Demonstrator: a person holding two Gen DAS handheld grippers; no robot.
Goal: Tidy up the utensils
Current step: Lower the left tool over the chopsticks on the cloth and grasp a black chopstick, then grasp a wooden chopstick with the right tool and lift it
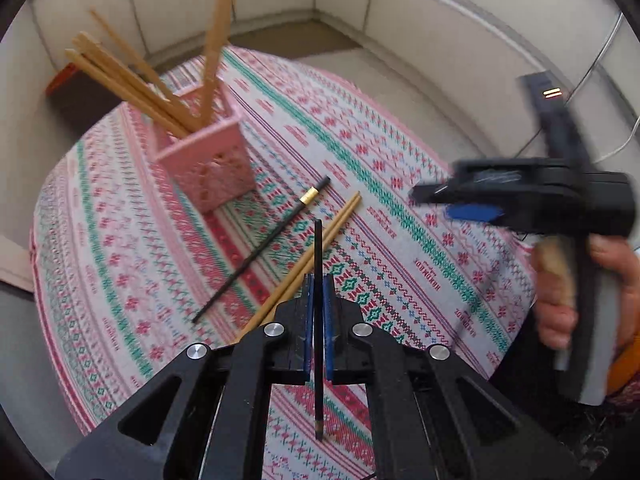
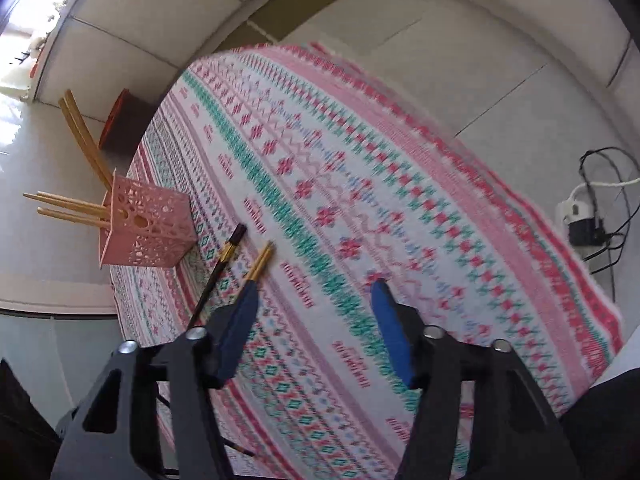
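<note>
My left gripper (image 1: 318, 280) is shut on a black chopstick (image 1: 318, 248), held upright above the patterned tablecloth (image 1: 400, 200). A second black chopstick with a gold band (image 1: 260, 252) and a pair of wooden chopsticks (image 1: 320, 240) lie on the cloth just beyond it. A pink perforated holder (image 1: 208, 160) at the upper left holds several wooden chopsticks (image 1: 132, 80). My right gripper (image 2: 316, 288) is open and empty over the cloth; it also shows blurred in the left wrist view (image 1: 472, 204). The holder (image 2: 148, 228), the black chopstick (image 2: 224, 260) and the wooden pair (image 2: 262, 260) lie to its left.
The table (image 2: 440, 140) is round and stands on a tiled floor (image 2: 400, 20). A power strip with cables (image 2: 584, 216) lies on the floor at the right. A red-edged dark box (image 2: 120, 120) stands on the floor beyond the holder.
</note>
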